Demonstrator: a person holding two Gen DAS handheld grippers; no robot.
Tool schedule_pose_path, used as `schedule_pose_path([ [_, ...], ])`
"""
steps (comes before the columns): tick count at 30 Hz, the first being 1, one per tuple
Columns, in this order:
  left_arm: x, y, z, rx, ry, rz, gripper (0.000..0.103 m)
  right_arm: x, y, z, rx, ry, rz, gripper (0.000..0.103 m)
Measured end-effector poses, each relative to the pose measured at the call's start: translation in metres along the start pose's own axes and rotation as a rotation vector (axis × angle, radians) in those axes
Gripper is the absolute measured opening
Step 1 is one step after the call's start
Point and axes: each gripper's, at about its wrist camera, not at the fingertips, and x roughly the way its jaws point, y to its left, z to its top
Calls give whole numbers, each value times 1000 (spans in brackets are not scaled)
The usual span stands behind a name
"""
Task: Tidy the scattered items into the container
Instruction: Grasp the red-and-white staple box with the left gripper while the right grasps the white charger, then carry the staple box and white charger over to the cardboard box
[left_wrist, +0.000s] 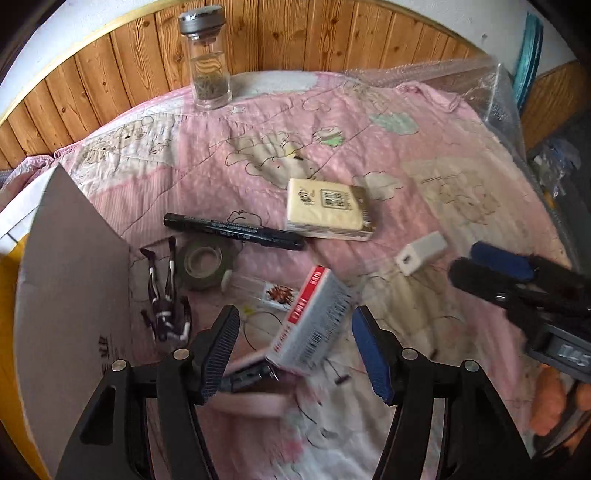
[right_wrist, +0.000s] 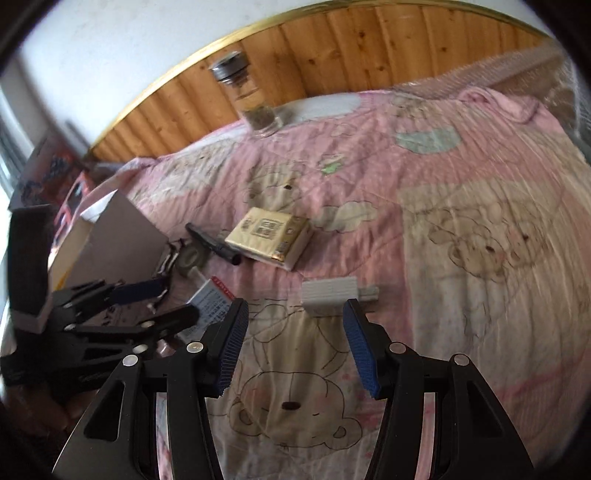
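Left gripper: your jaws stand wide and grip nothing; a red-and-white carton lies tilted between the fingers, free of both pads.
Right gripper: wide apart and empty, with the white adapter on the quilt just beyond your fingertips.
Container: the cardboard box stands at your left, one flap raised; its interior is hidden in both views, so contents cannot be told.
Glass jar: upright at the far edge by the wood panelling, metal lid on, dark loose matter in its lower part.
Scattered items: tissue pack, black marker, tape roll and a small dark figurine all lie on the pink quilt, outside the box; the figurine and tape are nearest its flap.
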Motion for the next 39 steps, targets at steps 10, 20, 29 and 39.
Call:
schedule_pose_path([
  [10, 19, 6, -3, -16, 27, -76, 63, 25, 27, 37, -780, 312, -8, 56],
  [20, 37, -1, -8, -29, 75, -178, 20, 90, 20, 21, -957, 569, 36, 22],
  [29, 33, -9, -6, -21, 73, -153, 17, 73, -7, 25, -745, 507, 79, 22],
  [39, -3, -8, -8, -41, 32, -151, 15, 32, 7, -4, -515, 380, 54, 22],
])
